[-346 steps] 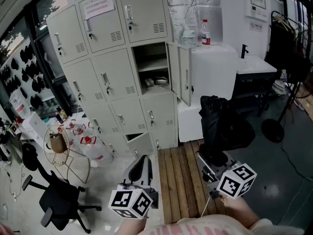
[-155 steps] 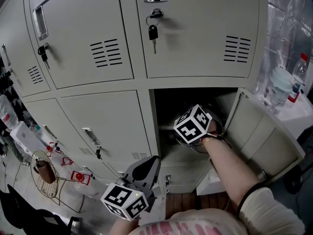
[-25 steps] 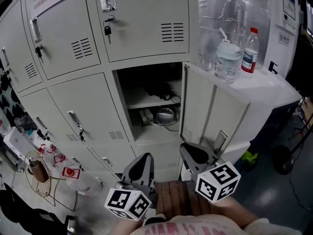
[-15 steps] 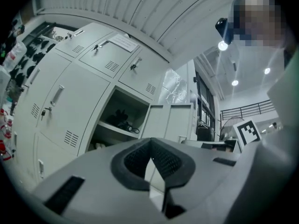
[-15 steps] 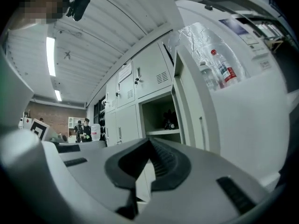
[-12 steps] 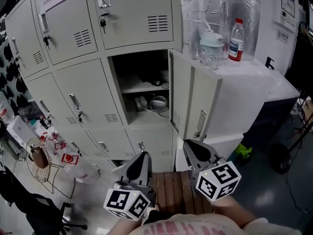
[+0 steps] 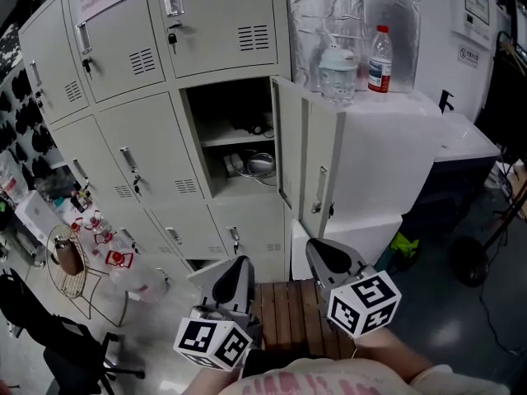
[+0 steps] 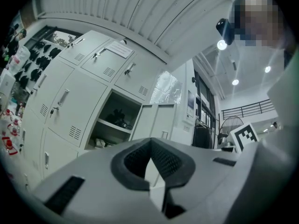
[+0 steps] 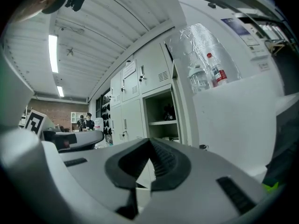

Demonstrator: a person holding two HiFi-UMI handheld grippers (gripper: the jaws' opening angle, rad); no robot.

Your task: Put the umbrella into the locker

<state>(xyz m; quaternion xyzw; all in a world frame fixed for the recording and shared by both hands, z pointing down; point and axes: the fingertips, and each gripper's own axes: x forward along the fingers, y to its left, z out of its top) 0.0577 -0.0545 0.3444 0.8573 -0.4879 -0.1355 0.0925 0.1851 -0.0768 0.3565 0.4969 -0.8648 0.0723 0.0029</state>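
The grey locker bank fills the head view, and one middle locker [image 7: 235, 138] stands with its door [image 7: 290, 148] swung out to the right. A dark bundle, apparently the folded umbrella [image 7: 248, 127], lies on its upper shelf; it also shows as the umbrella [image 8: 118, 121] and the umbrella [image 9: 169, 111]. Cables and a round item sit on the lower shelf [image 7: 252, 165]. My left gripper [image 7: 231, 280] and right gripper [image 7: 328, 258] hang low, well back from the locker, both shut and empty. The left gripper [image 8: 150, 146] and right gripper [image 9: 150, 144] jaws meet at the tips.
A white cabinet [image 7: 387, 155] beside the open door carries a jug [image 7: 338, 72] and a bottle [image 7: 379, 59]. Wooden slats [image 7: 284, 311] lie underfoot. A bottom locker door [image 7: 207, 270] is ajar. A wire basket [image 7: 70, 262] and an office chair [image 7: 45, 323] stand at left.
Both grippers and the view have drawn back from the lockers; the open locker now looks smaller and farther. The grippers stay shut and empty.
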